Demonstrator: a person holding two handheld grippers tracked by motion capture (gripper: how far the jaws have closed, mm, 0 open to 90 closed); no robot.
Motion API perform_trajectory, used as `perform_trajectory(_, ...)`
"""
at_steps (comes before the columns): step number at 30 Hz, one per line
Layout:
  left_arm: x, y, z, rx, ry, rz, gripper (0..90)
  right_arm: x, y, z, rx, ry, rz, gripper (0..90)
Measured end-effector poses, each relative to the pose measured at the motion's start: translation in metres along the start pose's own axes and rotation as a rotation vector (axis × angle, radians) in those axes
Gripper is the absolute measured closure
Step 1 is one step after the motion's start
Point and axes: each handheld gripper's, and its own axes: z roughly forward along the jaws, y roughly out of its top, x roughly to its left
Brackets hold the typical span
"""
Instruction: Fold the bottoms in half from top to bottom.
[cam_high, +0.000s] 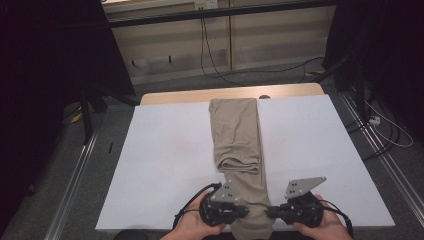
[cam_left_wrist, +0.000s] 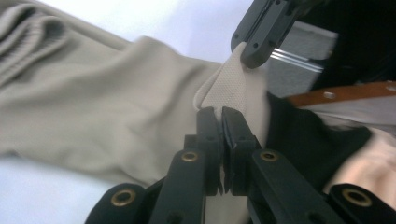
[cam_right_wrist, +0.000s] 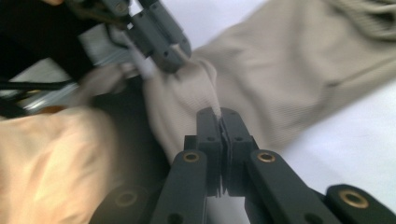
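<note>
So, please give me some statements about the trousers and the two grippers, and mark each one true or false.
1. The beige trousers lie lengthwise down the middle of the white table. True.
2. The left gripper is open above the cloth. False: its jaws are shut on the trousers' near end.
3. The right gripper is shut on the same end of the trousers. True.
4. The trousers are spread out flat at full length. False: the far part is folded back on itself.
5. Both grippers work at the far edge of the table. False: they are at the near edge.

Left gripper (cam_high: 244, 212) and right gripper (cam_high: 270, 212) held low, tips facing inward (jaws clamped), hands cupping each.
</note>
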Motion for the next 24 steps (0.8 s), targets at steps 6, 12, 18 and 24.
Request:
perform_trajectory(6,-0.032,-0.026,-0.012,0.012,-0.045,0.008,77.4,0.034,-0.012,-0.002,0.022,0.075,-0.029,74.7)
perform_trajectory(12,0.003,-0.014,-0.031,-0.091,0.109,-0.089,52.4,0.009,0.014,-0.008,-0.081,-0.037,-0.047,59.1)
perform_trajectory(18,0.087,-0.004,-0.024,-0.098,0.275,-0.194,42.5,-0.052,0.051,0.020,-0.049,-0.208,-0.077,54.5)
perform_trajectory(24,0.130,0.016,-0.010,-0.087,0.354,-0.167,33.9,-0.091,0.084,0.053,-0.040,-0.256,-0.130,47.0)
